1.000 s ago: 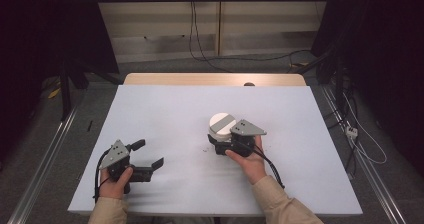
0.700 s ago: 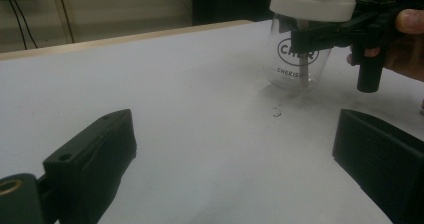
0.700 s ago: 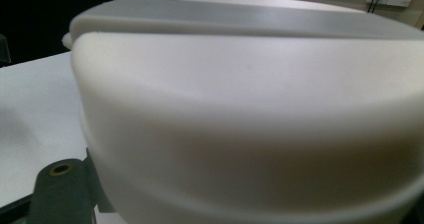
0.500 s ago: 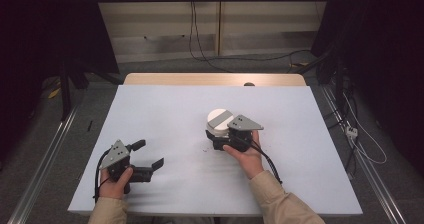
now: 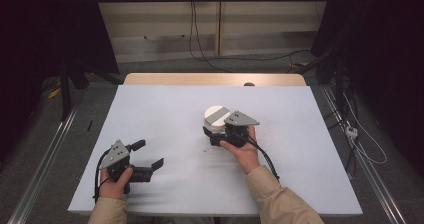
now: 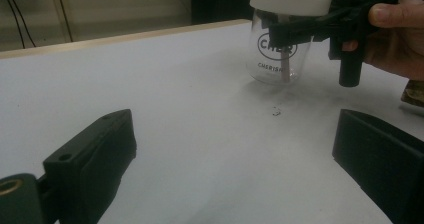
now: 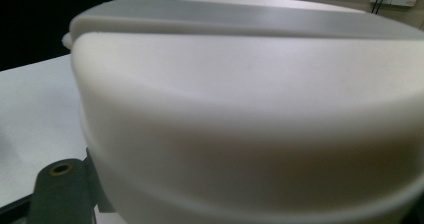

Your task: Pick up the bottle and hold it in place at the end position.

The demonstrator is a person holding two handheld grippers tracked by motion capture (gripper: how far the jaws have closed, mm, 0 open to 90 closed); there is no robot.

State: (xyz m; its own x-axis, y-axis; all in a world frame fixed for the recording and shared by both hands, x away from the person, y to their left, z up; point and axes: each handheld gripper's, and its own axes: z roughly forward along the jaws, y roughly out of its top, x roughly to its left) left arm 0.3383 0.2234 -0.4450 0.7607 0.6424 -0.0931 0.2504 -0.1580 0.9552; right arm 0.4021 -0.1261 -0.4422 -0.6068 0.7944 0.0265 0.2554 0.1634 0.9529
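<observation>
White rectangular worktop [image 5: 165,114] spans scene, wooden edge at far side. Clear plastic jar with white lid and grey stripe [image 5: 216,118] stands upright near worktop centre, dark lettering on wall. Right gripper [image 5: 214,134] pressed up against jar below lid; whether jaws clamp it, cannot tell. Left gripper [image 5: 149,155] near front-left corner, jaws spread wide, nothing between, well apart from jar.
</observation>
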